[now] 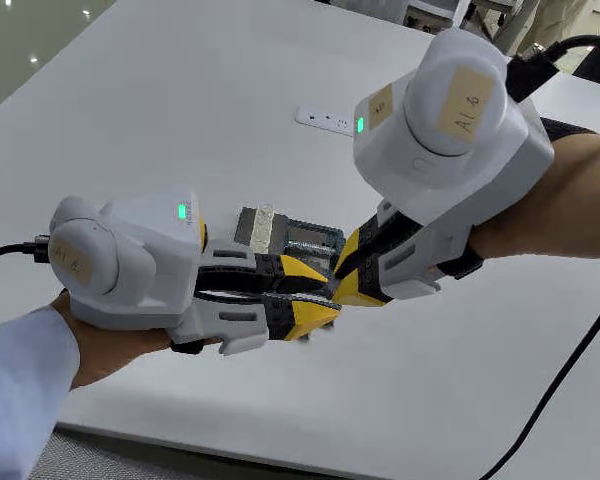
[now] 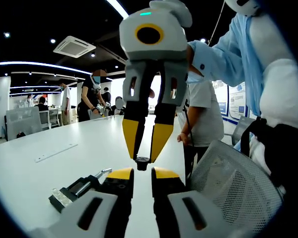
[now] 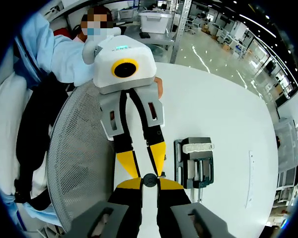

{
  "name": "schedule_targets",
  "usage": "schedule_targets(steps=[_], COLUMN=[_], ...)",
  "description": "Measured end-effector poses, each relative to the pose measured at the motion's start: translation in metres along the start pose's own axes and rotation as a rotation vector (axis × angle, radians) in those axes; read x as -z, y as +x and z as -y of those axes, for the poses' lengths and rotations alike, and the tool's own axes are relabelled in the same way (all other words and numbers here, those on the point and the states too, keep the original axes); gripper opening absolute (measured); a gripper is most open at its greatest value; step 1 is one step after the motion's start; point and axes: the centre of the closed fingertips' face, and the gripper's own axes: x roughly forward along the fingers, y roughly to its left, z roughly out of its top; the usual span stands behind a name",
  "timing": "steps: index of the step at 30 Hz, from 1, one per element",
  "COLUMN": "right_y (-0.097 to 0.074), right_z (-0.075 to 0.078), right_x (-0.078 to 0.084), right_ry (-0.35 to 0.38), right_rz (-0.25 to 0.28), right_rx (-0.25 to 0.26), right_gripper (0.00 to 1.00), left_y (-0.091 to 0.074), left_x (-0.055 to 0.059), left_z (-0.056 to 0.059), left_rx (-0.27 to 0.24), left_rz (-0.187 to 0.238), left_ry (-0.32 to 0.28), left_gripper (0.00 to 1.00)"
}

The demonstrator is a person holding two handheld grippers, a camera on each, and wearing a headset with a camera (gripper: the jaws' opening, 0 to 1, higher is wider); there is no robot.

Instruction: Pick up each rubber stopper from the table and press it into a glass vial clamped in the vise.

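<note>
Right claw (image 2: 142, 154) clamped on stopper (image 3: 150, 180), left claw (image 2: 142, 173) apart just beside it, likely a regrasp; next carry to vise (image 3: 194, 163), press into vial (hard to make out).

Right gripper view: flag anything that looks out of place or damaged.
Nothing spilled or broken. The vise sits flat on the table. The one oddity: the stopper is pinched in the right claw with the left claw facing it tip to tip, beside the vise rather than over it.
</note>
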Motion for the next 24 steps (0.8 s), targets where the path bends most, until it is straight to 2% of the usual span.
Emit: schedule_targets(steps=[24], right_y=[0.0009], right_z=[-0.0016], right_x=[-0.0006], right_ry=[-0.038], right_rz=[-0.015], right_rx=[0.004], right_gripper=[0.07], left_y=[0.0038], left_x=[0.0004], left_z=[-0.0005], left_rx=[-0.001], left_rz=[-0.002], left_ry=[-0.005], left_gripper=[0.02])
